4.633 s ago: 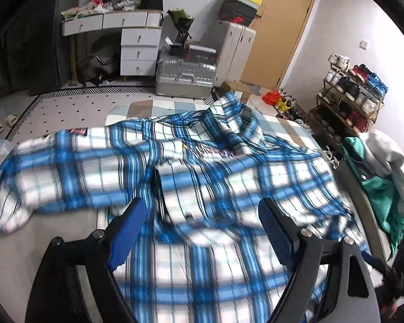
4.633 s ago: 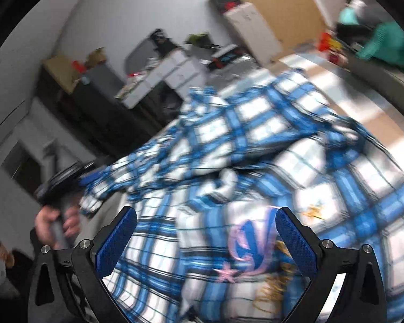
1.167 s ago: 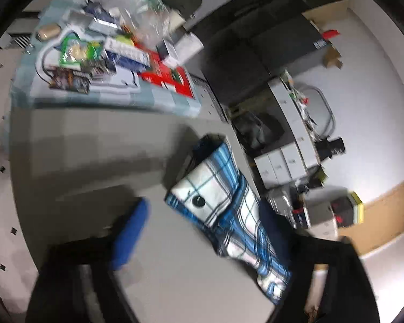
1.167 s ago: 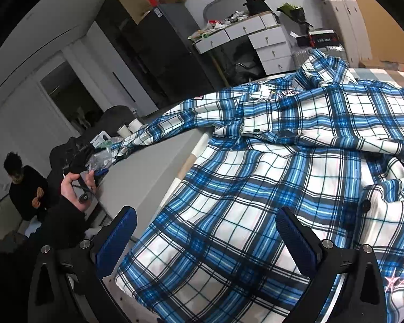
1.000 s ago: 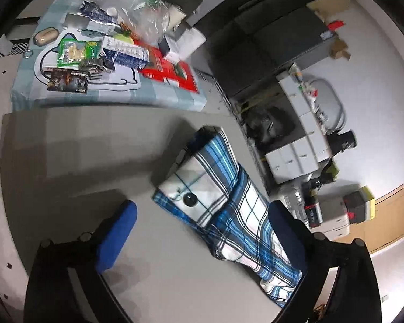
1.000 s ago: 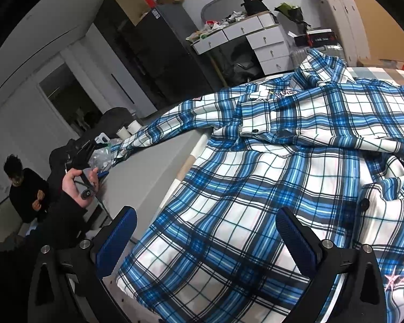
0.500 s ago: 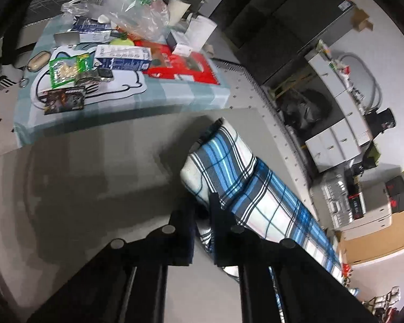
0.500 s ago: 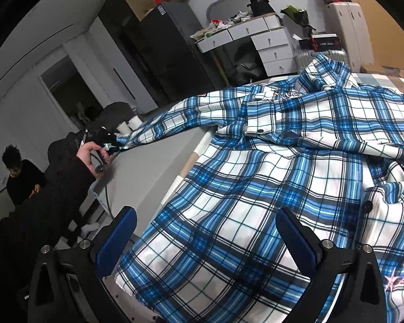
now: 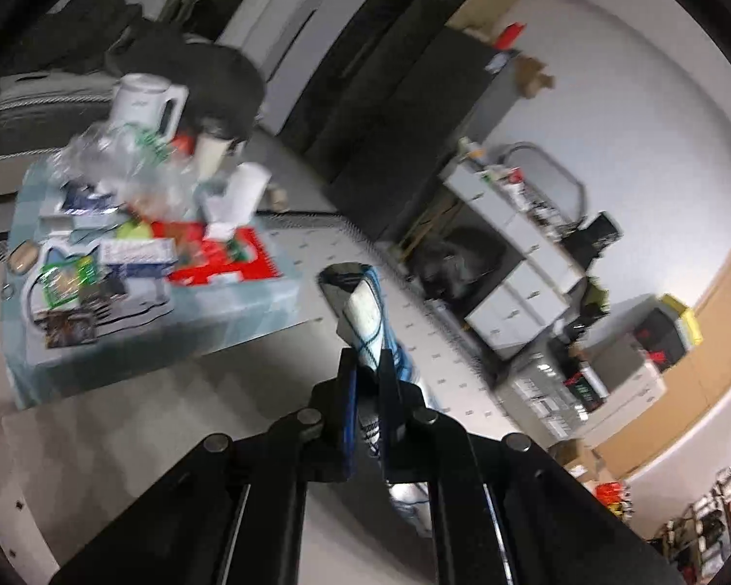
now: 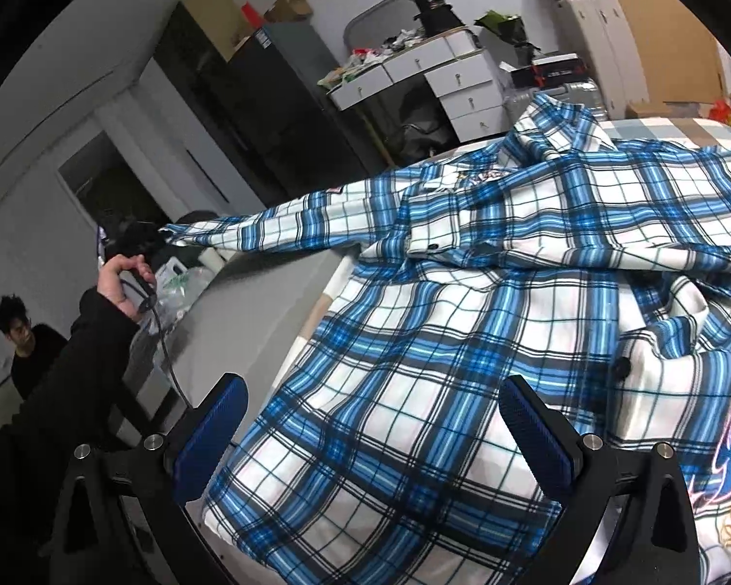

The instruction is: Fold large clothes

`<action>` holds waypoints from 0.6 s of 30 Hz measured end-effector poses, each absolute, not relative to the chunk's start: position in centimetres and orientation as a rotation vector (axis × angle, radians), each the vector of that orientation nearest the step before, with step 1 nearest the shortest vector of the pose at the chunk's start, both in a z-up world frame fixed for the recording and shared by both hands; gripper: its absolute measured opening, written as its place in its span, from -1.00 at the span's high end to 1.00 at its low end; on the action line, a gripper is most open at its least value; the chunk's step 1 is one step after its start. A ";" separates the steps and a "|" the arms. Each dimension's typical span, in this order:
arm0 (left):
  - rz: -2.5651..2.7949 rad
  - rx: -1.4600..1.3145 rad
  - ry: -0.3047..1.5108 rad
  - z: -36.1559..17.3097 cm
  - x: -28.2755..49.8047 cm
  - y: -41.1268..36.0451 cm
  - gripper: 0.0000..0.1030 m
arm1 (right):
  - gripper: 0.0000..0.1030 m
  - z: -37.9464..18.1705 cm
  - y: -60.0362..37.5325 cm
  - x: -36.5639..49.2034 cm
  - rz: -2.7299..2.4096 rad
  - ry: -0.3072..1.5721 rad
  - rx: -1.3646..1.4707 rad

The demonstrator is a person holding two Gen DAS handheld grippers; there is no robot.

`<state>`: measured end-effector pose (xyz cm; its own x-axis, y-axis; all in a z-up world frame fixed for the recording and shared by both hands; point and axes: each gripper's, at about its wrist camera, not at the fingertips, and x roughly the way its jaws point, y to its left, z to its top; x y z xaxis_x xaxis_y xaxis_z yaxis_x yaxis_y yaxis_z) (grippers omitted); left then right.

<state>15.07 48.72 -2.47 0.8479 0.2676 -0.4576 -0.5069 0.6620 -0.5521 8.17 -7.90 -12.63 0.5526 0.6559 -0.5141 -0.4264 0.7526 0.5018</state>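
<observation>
A large blue and white plaid shirt (image 10: 487, 302) lies spread over the grey table (image 10: 248, 312). Its left sleeve (image 10: 278, 224) is pulled out straight to the left and lifted off the table. My left gripper (image 9: 365, 365) is shut on the sleeve's cuff (image 9: 360, 307), which sticks up between the fingers; it also shows far left in the right wrist view (image 10: 141, 239), held in a hand. My right gripper (image 10: 370, 419) is open and empty, hovering over the shirt's lower hem.
A low table (image 9: 136, 292) with bags, boxes and a white kettle (image 9: 144, 102) stands beyond the left gripper. White drawers (image 10: 453, 78), dark cabinets (image 10: 248, 97) and a suitcase stand behind. A seated person (image 10: 24, 341) is at far left.
My left gripper has closed on the sleeve cuff and lifted it, pulling the sleeve out straight. The right gripper has stayed open over the hem.
</observation>
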 end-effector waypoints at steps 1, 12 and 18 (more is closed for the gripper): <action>0.439 -0.712 0.345 -1.8 15.2 48.3 0.96 | -1.00 -12.6 -8.2 8.1 0.651 0.741 0.345; 0.058 -0.522 0.281 10.9 18.3 32.9 0.96 | -1.00 -11.4 -12.3 7.7 0.579 0.683 0.397; -0.248 -0.349 0.327 15.2 19.7 17.2 0.96 | -1.00 -8.3 -16.4 10.0 0.539 0.598 0.444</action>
